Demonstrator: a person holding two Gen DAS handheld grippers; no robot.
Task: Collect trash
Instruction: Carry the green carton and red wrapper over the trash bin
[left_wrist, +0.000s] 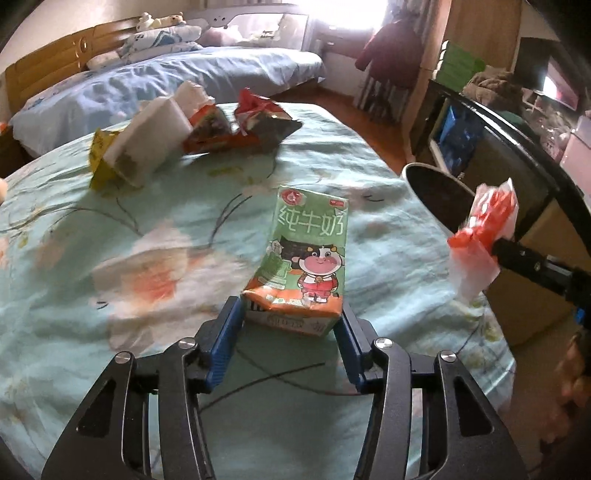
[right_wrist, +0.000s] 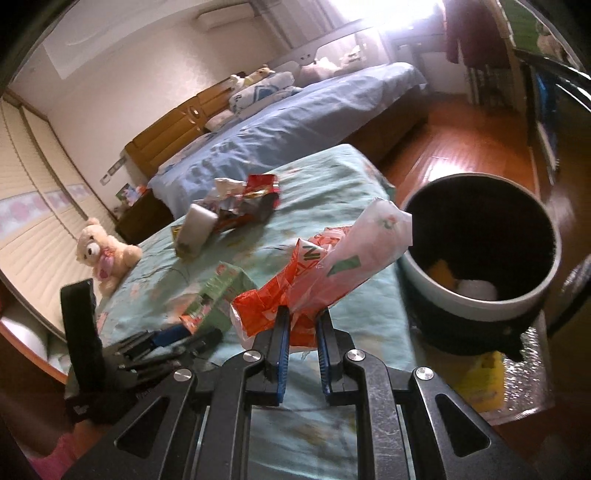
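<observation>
Trash spread across flowered teal bedcover (left_wrist: 110, 229), largest to smallest. Round dark bin (right_wrist: 480, 254) just beside bed edge, yellow and white scraps inside. Far pile: white foam block (left_wrist: 147, 144) on yellow packet (left_wrist: 98, 155), red crumpled wrappers (left_wrist: 255, 118) touching beside. Green milk carton (left_wrist: 306, 258), dented, standing between blue pads of left gripper (left_wrist: 291, 325), pads pressed on its lower sides. Orange-and-white plastic wrapper (right_wrist: 321, 266) clamped in right gripper (right_wrist: 301, 328), jaws nearly closed, raised off cover, near bin rim. Plush bear (right_wrist: 103, 254) on cover's far left edge.
</observation>
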